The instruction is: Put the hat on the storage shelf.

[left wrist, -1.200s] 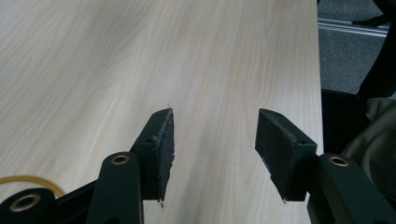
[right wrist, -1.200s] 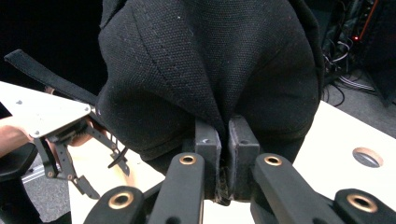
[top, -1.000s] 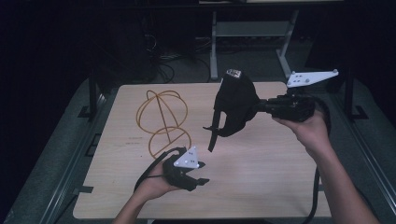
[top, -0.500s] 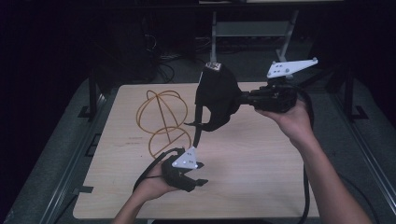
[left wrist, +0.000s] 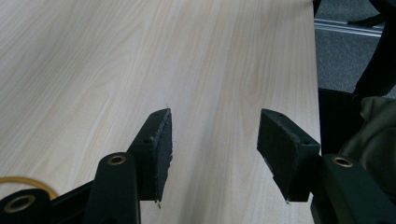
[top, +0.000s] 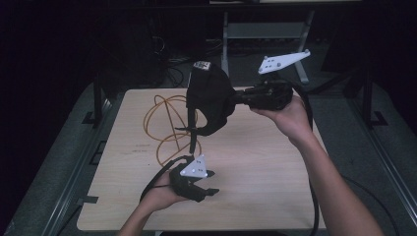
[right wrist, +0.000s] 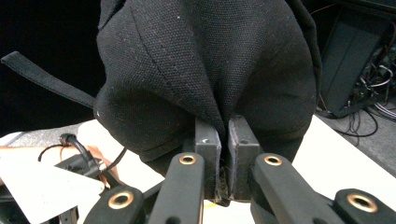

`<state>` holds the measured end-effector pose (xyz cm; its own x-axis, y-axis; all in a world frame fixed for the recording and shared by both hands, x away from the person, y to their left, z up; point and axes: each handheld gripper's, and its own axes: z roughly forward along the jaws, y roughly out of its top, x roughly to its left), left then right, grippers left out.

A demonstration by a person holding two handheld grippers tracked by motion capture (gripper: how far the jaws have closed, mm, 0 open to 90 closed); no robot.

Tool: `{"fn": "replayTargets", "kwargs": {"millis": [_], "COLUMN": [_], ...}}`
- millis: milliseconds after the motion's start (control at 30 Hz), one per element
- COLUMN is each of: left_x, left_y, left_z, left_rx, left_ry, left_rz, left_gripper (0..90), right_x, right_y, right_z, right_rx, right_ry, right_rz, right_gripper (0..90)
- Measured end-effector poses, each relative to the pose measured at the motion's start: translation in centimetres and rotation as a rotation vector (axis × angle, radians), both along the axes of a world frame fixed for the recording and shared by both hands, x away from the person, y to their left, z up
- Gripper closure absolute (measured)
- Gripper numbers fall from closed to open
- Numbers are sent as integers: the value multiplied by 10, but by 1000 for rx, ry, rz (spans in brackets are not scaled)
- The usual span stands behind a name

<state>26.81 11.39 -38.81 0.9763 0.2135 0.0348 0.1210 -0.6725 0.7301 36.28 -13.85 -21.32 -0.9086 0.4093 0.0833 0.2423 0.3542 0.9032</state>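
A black cloth cap [top: 209,96] hangs in the air above the middle of the table, its strap [top: 193,130] dangling down. My right gripper [top: 236,97] holds it from the right, shut on a fold of the black cap [right wrist: 210,70]; the jaws pinch the fabric close together [right wrist: 223,140]. My left gripper [top: 204,184] rests low near the front of the table, below the cap, open with nothing between its jaws [left wrist: 212,135]. Its pads [left wrist: 163,140] stand wide apart over bare wood.
An orange cable [top: 162,115] lies in loops on the light wooden table [top: 255,162], at the back left, behind the cap. A metal frame [top: 226,29] and dark cables sit beyond the far edge. A dark bag or chair [left wrist: 369,116] stands off the table's right side.
My right gripper has carried the cap leftward and a little higher over the table. The left gripper has stayed in place near the front.
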Motion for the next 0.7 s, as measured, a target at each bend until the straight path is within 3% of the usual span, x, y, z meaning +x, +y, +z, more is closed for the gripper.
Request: {"fn": "replayTargets", "kwargs": {"millis": [533, 700], "left_x": [0, -2], "left_y": [2, -1], "left_z": [0, 0], "left_rx": [-12, 16], "left_ry": [7, -3], "left_rz": [-6, -32], "left_gripper": [450, 450], "right_x": [25, 32], "right_y": [54, 72], "right_z": [7, 12], "right_rx": [-97, -132], "right_ry": [11, 17], "right_rz": [58, 75], "right_gripper": [847, 846]}}
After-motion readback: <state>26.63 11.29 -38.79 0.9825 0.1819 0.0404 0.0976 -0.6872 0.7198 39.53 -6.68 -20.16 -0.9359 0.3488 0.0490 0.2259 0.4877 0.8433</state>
